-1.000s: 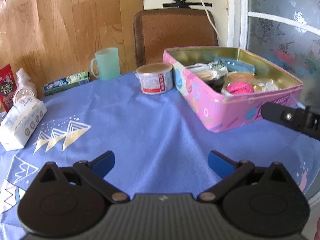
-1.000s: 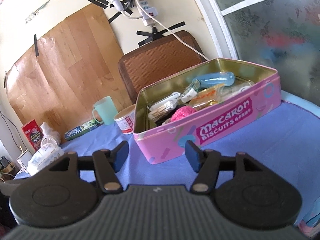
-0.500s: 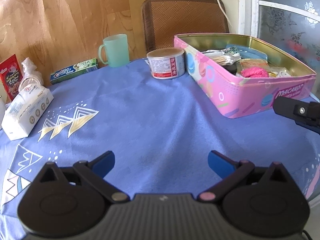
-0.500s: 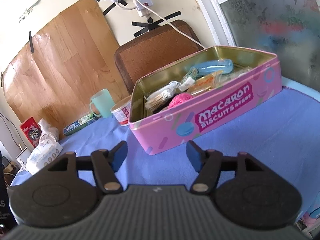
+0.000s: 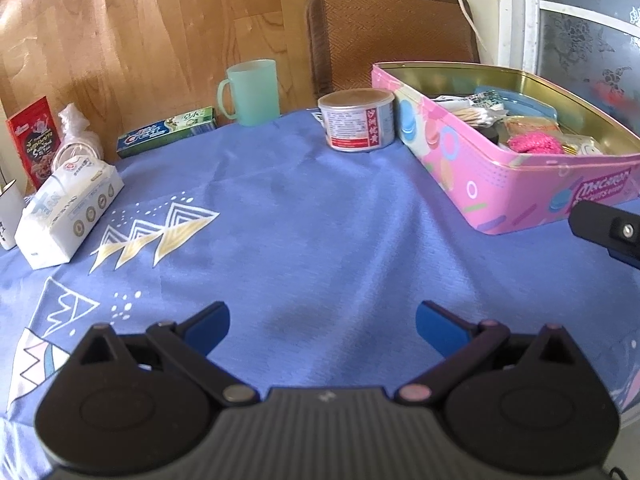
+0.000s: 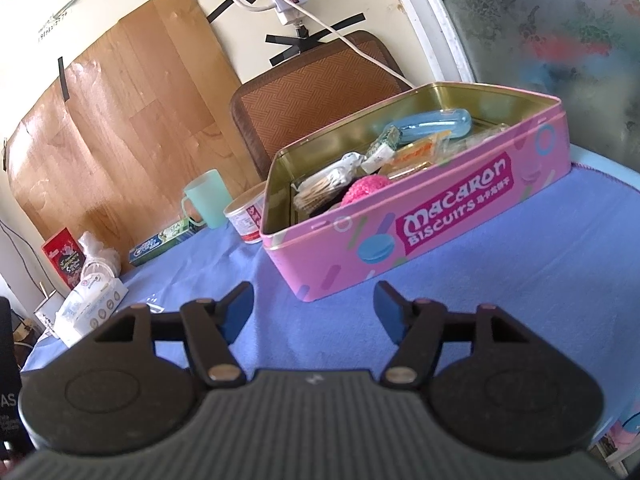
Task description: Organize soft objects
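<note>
Left gripper [image 5: 322, 323], right gripper [image 6: 313, 307]: fingers apart, empty.

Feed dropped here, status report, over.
Left gripper and right gripper open, empty. Pink ball sits in tin. Nothing blocking.

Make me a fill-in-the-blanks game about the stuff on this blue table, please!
1. The pink rectangular biscuit tin has no ____ on it.
2. The fluffy pink ball lies ____ the tin.
3. The mint-green plastic mug stands ____ on the blue tablecloth.
4. Both the left hand-held gripper and the right hand-held gripper hold ____.

Missing words: lid; inside; upright; nothing
</note>
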Demonstrator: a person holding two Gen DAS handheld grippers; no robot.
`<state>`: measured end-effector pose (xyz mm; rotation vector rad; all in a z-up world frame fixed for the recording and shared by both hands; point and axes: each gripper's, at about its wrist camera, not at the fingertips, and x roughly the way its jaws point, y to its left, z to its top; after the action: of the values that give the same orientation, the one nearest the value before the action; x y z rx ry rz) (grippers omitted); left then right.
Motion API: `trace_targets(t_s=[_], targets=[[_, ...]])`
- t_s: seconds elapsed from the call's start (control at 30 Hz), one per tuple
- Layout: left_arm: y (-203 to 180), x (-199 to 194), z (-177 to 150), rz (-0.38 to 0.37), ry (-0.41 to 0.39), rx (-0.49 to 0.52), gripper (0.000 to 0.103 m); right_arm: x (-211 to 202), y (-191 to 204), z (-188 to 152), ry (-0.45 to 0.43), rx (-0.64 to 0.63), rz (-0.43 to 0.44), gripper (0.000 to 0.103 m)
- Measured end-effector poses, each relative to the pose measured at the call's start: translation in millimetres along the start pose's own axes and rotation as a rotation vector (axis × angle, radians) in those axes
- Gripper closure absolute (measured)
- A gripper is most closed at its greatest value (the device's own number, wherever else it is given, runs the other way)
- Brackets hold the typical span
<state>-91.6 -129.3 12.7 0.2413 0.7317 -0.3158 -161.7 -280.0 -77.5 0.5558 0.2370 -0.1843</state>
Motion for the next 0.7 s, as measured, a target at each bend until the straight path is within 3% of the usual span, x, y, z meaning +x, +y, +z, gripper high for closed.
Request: trace_targets(t_s=[0.7], targets=[[8.0, 6.0, 0.0, 0.071, -0.009, -0.031, 0.0, 6.8, 0.0, -0.5, 0.014, 0.0, 0.0, 0.034]])
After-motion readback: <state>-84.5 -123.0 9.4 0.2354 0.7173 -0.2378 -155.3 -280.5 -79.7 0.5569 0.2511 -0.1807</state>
